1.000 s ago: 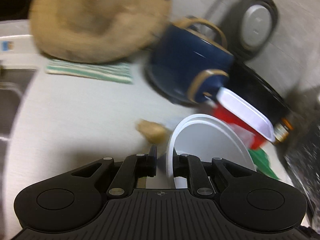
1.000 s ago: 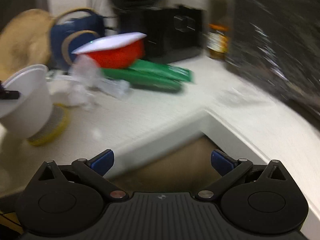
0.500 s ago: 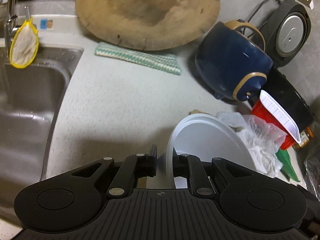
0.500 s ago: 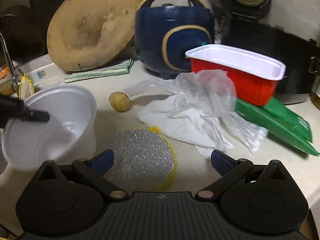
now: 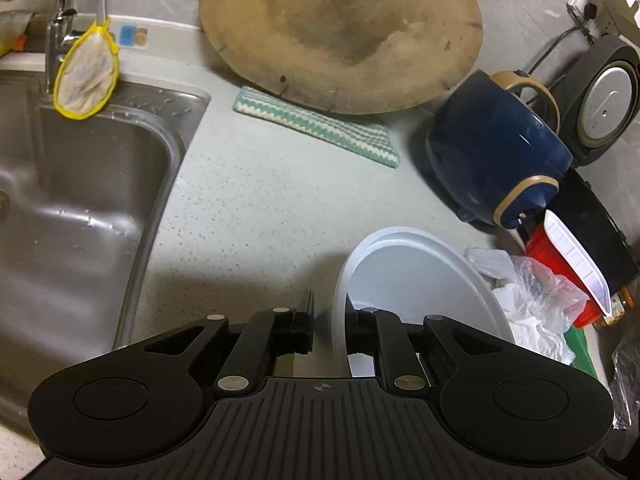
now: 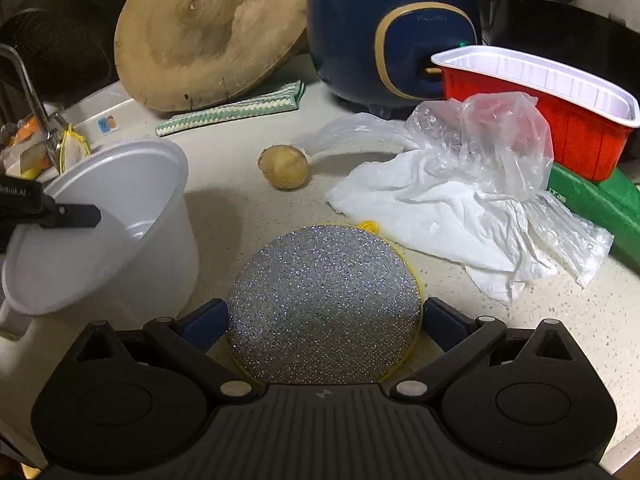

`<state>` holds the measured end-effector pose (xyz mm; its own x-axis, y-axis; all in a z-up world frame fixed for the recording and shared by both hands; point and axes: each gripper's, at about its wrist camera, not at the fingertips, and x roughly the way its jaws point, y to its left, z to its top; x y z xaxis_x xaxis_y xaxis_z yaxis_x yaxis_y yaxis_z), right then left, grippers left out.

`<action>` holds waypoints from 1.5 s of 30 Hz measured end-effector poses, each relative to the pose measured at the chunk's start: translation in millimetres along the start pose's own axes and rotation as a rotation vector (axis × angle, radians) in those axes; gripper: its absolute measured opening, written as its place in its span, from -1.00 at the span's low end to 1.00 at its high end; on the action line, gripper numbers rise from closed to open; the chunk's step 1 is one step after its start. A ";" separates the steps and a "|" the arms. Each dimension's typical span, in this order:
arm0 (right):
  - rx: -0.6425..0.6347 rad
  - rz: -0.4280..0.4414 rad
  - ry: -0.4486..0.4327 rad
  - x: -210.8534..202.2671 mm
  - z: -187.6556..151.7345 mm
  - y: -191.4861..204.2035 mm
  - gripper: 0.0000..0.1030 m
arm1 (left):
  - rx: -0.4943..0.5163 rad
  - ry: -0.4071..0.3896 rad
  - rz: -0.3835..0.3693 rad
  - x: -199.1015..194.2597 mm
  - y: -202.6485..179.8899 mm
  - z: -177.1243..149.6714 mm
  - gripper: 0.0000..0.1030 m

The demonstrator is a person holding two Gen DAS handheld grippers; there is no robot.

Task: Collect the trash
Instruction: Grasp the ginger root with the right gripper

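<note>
My left gripper (image 5: 329,320) is shut on the rim of a white plastic bowl (image 5: 416,280), held tilted above the counter; the bowl also shows in the right wrist view (image 6: 120,216). My right gripper (image 6: 322,320) is open, its fingers on either side of a round silver scouring pad (image 6: 324,304) lying on the counter. Beyond the pad lie a small brown lump (image 6: 284,167), a crumpled white tissue (image 6: 432,216) and a clear plastic bag (image 6: 500,140). A red and white food tray (image 6: 560,100) rests on a green packet (image 6: 592,200).
A steel sink (image 5: 72,208) with a tap (image 5: 60,20) is at the left. A round wooden board (image 5: 340,32), a striped cloth (image 5: 316,126), a blue rice cooker (image 5: 496,152) and a black appliance (image 5: 600,96) stand along the back.
The right gripper swung left and came down closer, so its fingers now flank the scouring pad. The left gripper pulled back toward the sink side, still holding the bowl.
</note>
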<state>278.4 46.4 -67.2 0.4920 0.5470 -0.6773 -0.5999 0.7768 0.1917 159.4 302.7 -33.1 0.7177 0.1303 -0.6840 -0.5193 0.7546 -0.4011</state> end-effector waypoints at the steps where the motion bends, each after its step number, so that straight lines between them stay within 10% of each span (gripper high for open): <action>1: 0.007 0.002 0.005 -0.4 1.0 -1.4 1.00 | -0.001 0.000 -0.002 0.3 -0.4 0.4 -0.71; 9: 0.018 0.049 0.088 0.6 15.1 -7.1 0.86 | -0.048 -0.041 -0.007 -7.7 16.0 3.3 -0.71; 14: -0.055 0.037 -0.057 -9.5 39.2 11.5 0.84 | -0.113 -0.074 0.025 -12.8 38.1 8.1 -0.71; 23: -0.131 -0.009 -0.015 70.6 97.2 47.4 0.60 | -0.144 -0.071 0.008 -16.0 59.1 9.6 -0.71; 27: -0.185 -0.040 0.052 93.5 103.3 54.6 -0.24 | -0.151 -0.061 0.003 -12.5 62.9 9.5 -0.71; 37: -0.051 0.035 -0.050 5.7 80.9 31.0 -0.26 | -0.052 -0.010 -0.091 9.7 17.4 9.0 -0.71; 45: 0.116 -0.128 -0.114 -77.6 13.3 -34.2 -0.26 | 0.195 0.079 -0.235 26.5 -90.1 -15.8 -0.72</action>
<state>269.2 -18.5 -11.7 0.6318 0.4683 -0.6176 -0.4547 0.8693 0.1940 217.9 228.0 -24.8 0.7650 -0.1068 -0.6351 -0.2394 0.8683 -0.4345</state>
